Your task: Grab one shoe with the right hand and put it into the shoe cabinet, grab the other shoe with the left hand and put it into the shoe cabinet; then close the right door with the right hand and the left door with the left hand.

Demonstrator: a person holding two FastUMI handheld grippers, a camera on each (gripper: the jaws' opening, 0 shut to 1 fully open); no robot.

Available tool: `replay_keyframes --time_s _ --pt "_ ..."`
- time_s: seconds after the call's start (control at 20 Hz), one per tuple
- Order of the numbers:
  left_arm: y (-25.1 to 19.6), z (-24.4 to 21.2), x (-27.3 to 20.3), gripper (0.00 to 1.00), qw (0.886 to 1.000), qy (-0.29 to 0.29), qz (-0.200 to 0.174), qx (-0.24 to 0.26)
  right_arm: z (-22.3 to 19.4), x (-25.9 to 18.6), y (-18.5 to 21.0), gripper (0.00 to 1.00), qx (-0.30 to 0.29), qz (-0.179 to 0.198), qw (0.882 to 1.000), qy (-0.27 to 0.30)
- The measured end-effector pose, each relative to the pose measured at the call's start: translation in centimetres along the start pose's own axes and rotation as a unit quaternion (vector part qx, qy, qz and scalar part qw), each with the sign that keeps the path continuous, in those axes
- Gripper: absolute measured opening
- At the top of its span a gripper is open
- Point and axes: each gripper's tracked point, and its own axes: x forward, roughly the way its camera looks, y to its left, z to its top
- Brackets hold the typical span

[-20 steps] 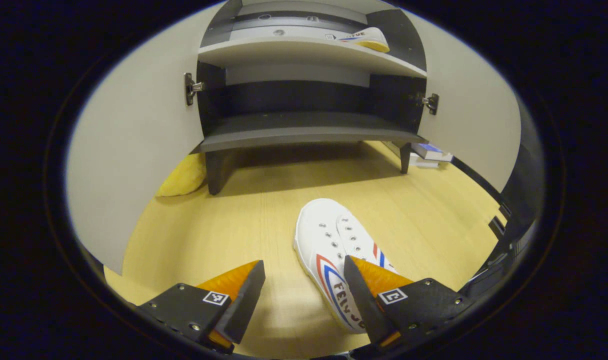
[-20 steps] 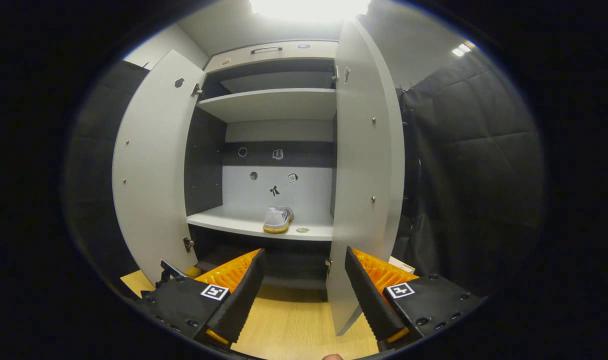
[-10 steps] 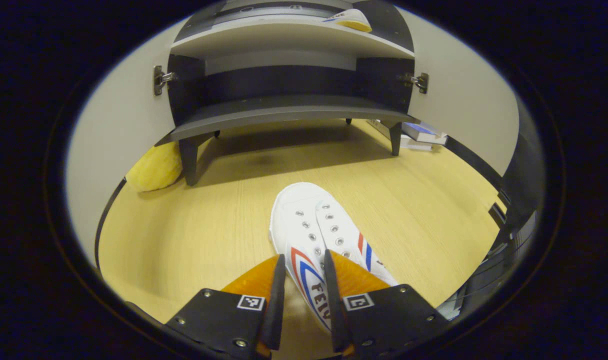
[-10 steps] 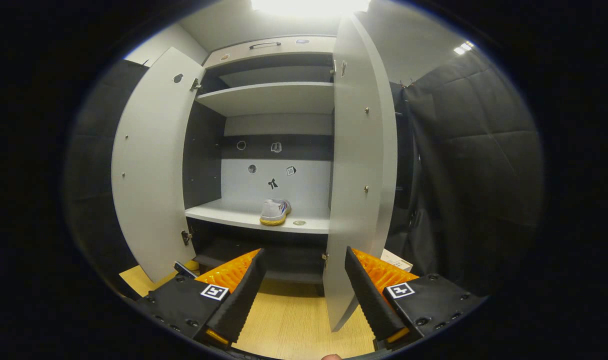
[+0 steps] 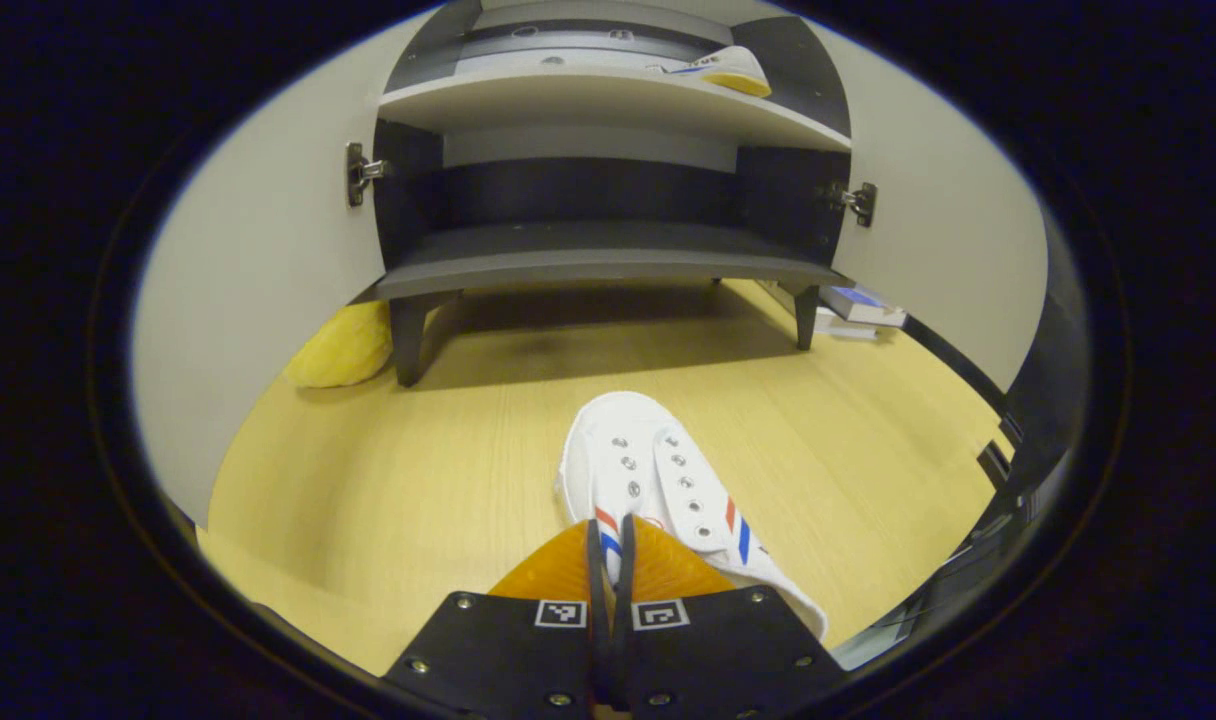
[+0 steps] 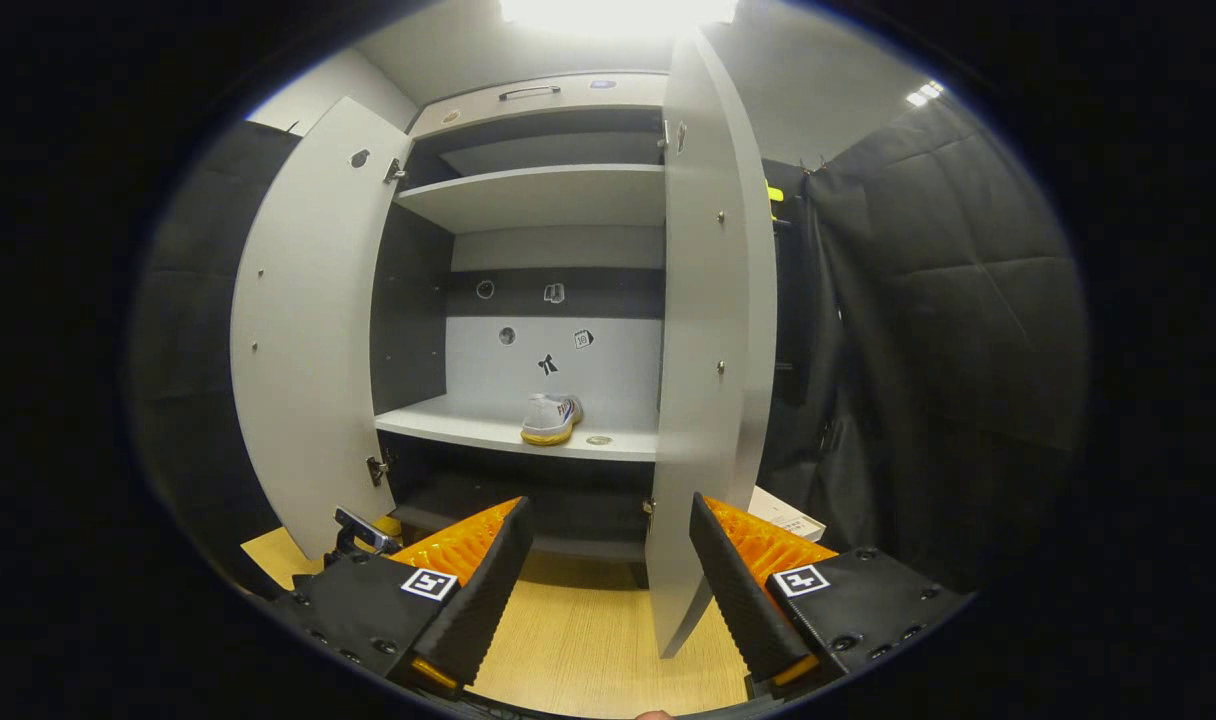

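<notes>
since a second ago your left gripper point(image 5: 608, 535) has pinched shut on the heel edge of the white shoe point(image 5: 648, 480) on the floor point(image 5: 388, 470), toe pointing straight at the shoe cabinet point(image 5: 608, 250), while your right gripper point(image 6: 608, 530) waits open, empty.

The left tool's point(image 5: 608, 535) fingers cover the heel of the white sneaker point(image 5: 648, 470) on the floor. The left door point(image 5: 258, 270) hides most of a yellow object point(image 5: 338, 345). The stickers point(image 6: 548, 330) on the cabinet's back wall are too small to read.
</notes>
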Motion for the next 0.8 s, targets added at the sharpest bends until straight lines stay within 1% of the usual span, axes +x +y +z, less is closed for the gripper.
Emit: replay_keyframes --time_s 0.05,0.1,0.15,0.2,0.25,0.3,0.5,0.65,0.7,0.8 --pt "0.2 0.8 -0.3 0.01 1.0 -0.008 -0.004 0.001 0.1 -0.1 0.0 0.99 -0.001 0.001 1.0 -0.003" --pt "0.4 1.5 -0.6 0.02 1.0 -0.015 -0.006 0.001 0.2 -0.2 0.0 0.94 -0.002 0.002 1.0 -0.003" --pt "0.5 2.2 -0.9 0.02 1.0 -0.023 -0.007 0.001 0.2 -0.2 -0.1 0.99 -0.003 0.002 1.0 -0.004" --pt "0.5 2.9 -1.6 0.02 0.999 -0.033 -0.005 -0.001 0.3 -0.3 -0.1 0.94 -0.003 0.003 1.0 -0.005" --pt "0.6 3.8 -2.7 0.01 0.999 -0.045 -0.005 -0.003 0.4 -0.4 -0.1 0.94 -0.003 0.005 1.0 -0.008" --pt "0.8 4.7 -3.5 0.01 0.998 -0.055 -0.004 -0.005 0.6 -0.5 -0.1 0.99 -0.004 0.007 1.0 -0.01" --pt "1.5 9.9 -7.7 0.02 0.994 -0.105 -0.001 -0.011 1.3 -0.7 -0.3 0.99 -0.003 0.012 1.0 -0.022" --pt "1.8 10.0 -8.8 0.01 0.99 -0.139 0.002 -0.015 1.6 -0.7 -0.5 0.98 -0.004 0.013 1.0 -0.028" --pt "1.8 10.5 -9.2 0.01 0.988 -0.153 0.002 -0.015 1.6 -0.7 -0.5 0.94 -0.004 0.014 0.999 -0.029" --pt "2.3 11.0 -10.1 0.01 0.983 -0.181 -0.001 -0.016 1.6 -0.7 -0.6 0.94 -0.003 0.015 0.999 -0.03"
